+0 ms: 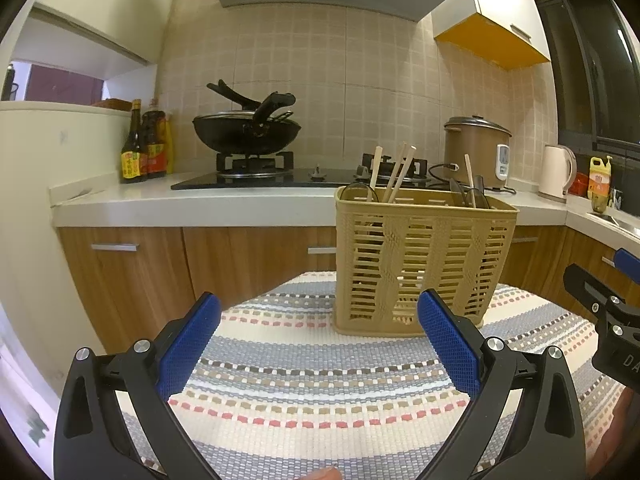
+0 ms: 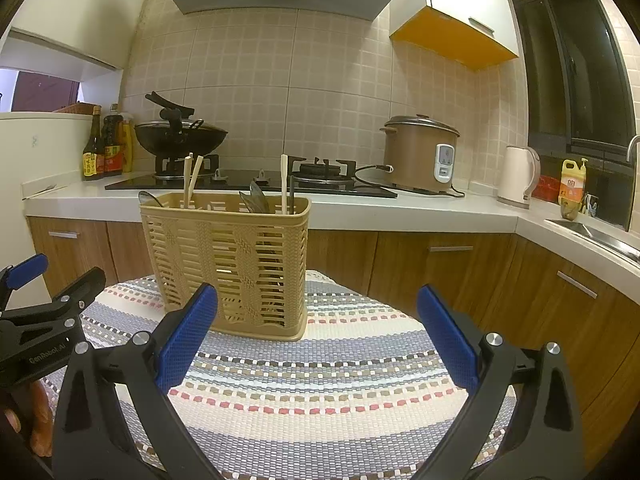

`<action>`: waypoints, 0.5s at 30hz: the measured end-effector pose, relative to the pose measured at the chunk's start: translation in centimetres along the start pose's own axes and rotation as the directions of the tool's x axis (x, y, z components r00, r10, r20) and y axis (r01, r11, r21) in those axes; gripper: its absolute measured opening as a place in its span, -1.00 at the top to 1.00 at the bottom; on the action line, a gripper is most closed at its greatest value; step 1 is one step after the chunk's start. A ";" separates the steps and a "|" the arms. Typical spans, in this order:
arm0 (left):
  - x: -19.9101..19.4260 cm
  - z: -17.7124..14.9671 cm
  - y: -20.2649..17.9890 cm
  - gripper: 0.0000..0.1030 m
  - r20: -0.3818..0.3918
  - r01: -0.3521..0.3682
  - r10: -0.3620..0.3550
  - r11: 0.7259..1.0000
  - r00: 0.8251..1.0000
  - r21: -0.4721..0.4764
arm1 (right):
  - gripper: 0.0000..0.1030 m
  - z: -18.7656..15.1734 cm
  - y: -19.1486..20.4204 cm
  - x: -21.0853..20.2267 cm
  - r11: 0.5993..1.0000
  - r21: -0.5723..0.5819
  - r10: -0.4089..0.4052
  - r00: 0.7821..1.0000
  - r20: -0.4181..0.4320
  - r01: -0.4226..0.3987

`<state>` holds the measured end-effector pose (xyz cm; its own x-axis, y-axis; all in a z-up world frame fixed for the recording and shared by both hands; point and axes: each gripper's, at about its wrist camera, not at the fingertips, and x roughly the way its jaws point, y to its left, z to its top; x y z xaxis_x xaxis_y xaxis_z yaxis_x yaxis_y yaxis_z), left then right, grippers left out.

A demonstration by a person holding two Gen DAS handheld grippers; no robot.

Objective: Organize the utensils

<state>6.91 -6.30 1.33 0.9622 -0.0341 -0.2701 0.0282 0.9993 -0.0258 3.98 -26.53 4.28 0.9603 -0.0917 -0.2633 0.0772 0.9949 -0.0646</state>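
Note:
A tan slotted plastic utensil basket [image 1: 420,264] stands upright on the striped woven mat [image 1: 320,392]; it also shows in the right wrist view [image 2: 232,264]. Wooden chopsticks [image 1: 394,172] and dark spoons [image 1: 474,196] stick up out of it, seen also as chopsticks [image 2: 191,178] and spoons [image 2: 256,200]. My left gripper [image 1: 320,312] is open and empty, a little short of the basket. My right gripper [image 2: 318,308] is open and empty, with the basket ahead to its left. Each gripper shows at the edge of the other's view.
Behind the mat [image 2: 340,380] runs a white counter [image 1: 200,204] with a gas hob, a black wok [image 1: 246,130], sauce bottles [image 1: 142,144], a brown rice cooker [image 2: 420,154] and a white kettle [image 2: 518,176]. Wooden cabinets [image 2: 440,268] lie below; a sink [image 2: 592,236] is at right.

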 end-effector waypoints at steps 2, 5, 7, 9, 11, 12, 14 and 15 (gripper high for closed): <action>0.0 0.0 0.0 -0.85 -0.001 0.002 -0.002 1.000 1.000 0.000 | -0.85 0.0 0.0 0.0 1.000 -0.001 0.000 1.000 0.000 0.000; 0.0 0.0 -0.1 -0.85 -0.006 0.004 -0.004 1.000 1.000 0.003 | -0.85 -0.1 0.0 0.1 1.000 -0.003 -0.001 1.000 -0.004 0.001; -0.1 0.0 -0.1 -0.85 -0.007 0.006 -0.006 1.000 1.000 0.005 | -0.85 -0.1 0.0 0.1 1.000 -0.003 0.000 1.000 -0.005 0.000; -0.1 0.0 -0.1 -0.85 -0.007 0.005 -0.005 1.000 1.000 0.006 | -0.85 -0.1 0.0 0.1 1.000 -0.003 0.000 1.000 -0.005 0.000; 0.0 0.0 0.0 -0.85 -0.009 0.007 -0.007 1.000 1.000 0.006 | -0.85 -0.1 0.0 0.1 1.000 -0.001 0.000 1.000 -0.005 0.000; 0.0 0.0 0.0 -0.85 -0.010 0.006 -0.006 1.000 1.000 0.005 | -0.85 -0.1 0.0 0.1 1.000 0.000 -0.001 1.000 -0.005 0.001; 0.0 0.0 -0.1 -0.85 -0.012 0.007 -0.007 1.000 1.000 0.003 | -0.85 -0.2 0.0 0.0 1.000 0.003 -0.001 1.000 -0.005 0.002; 0.1 0.0 0.0 -0.85 -0.013 0.008 -0.008 1.000 1.000 0.002 | -0.85 -0.1 -0.1 0.0 1.000 0.004 -0.002 1.000 -0.005 0.002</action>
<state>7.00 -6.31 1.29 0.9583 -0.0425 -0.2826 0.0365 0.9990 -0.0265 3.95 -26.61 4.14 0.9589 -0.0940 -0.2676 0.0805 0.9949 -0.0609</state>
